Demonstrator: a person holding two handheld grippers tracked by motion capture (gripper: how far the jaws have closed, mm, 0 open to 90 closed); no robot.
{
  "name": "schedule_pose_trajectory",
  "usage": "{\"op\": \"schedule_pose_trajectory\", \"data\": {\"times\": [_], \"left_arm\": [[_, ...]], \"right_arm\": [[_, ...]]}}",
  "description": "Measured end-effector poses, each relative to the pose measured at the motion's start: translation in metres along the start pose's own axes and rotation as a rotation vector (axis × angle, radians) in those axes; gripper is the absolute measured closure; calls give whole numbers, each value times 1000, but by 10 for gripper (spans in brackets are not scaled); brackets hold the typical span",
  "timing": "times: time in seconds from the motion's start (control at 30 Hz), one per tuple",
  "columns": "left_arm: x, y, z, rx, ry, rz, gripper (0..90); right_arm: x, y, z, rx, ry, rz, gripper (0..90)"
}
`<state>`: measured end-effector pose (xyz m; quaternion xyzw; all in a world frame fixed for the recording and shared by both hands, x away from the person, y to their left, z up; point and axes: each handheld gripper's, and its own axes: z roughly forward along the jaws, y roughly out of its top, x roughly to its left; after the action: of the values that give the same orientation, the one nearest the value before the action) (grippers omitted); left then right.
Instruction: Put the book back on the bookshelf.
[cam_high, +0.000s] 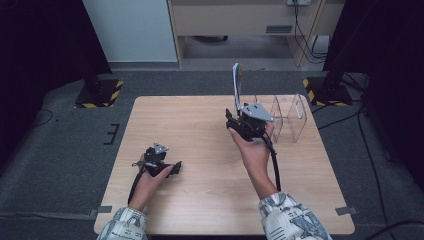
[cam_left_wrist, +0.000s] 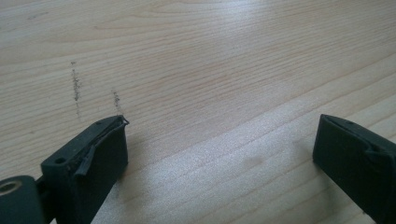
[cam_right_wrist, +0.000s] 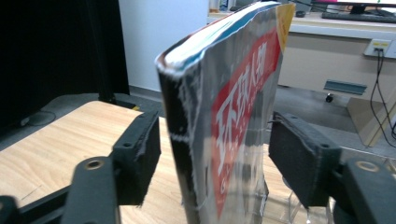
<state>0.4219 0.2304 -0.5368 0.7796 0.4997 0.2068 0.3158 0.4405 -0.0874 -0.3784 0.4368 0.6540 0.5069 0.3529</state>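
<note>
A glossy magazine (cam_high: 237, 85) with a red title band stands upright on its lower edge, its cover bowed (cam_right_wrist: 233, 116). My right gripper (cam_high: 239, 116) straddles its lower part. In the right gripper view the two pads stand just off either side of it, so the right gripper (cam_right_wrist: 215, 140) is open around the magazine without pressing on it. My left gripper (cam_high: 176, 167) rests low on the wooden table (cam_high: 190, 130) at the front left. Its jaws are wide apart over bare wood, so the left gripper (cam_left_wrist: 222, 140) is open with nothing between them.
A clear acrylic rack (cam_high: 287, 117) with upright dividers stands at the table's far right, just behind the right hand; its edge shows below the magazine (cam_right_wrist: 280, 205). Black stands with striped bases flank the table on the floor.
</note>
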Motion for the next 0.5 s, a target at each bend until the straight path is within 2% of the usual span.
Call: {"op": "schedule_pose_trajectory", "data": {"times": [0.17,0.5], "left_arm": [[0,0,0,-1,0,0,23],[0,0,0,-1,-3,1,22]], "right_arm": [[-2,-4,-2,24,42,12,242],[-5,-11,-9,85,85,4,107]]}}
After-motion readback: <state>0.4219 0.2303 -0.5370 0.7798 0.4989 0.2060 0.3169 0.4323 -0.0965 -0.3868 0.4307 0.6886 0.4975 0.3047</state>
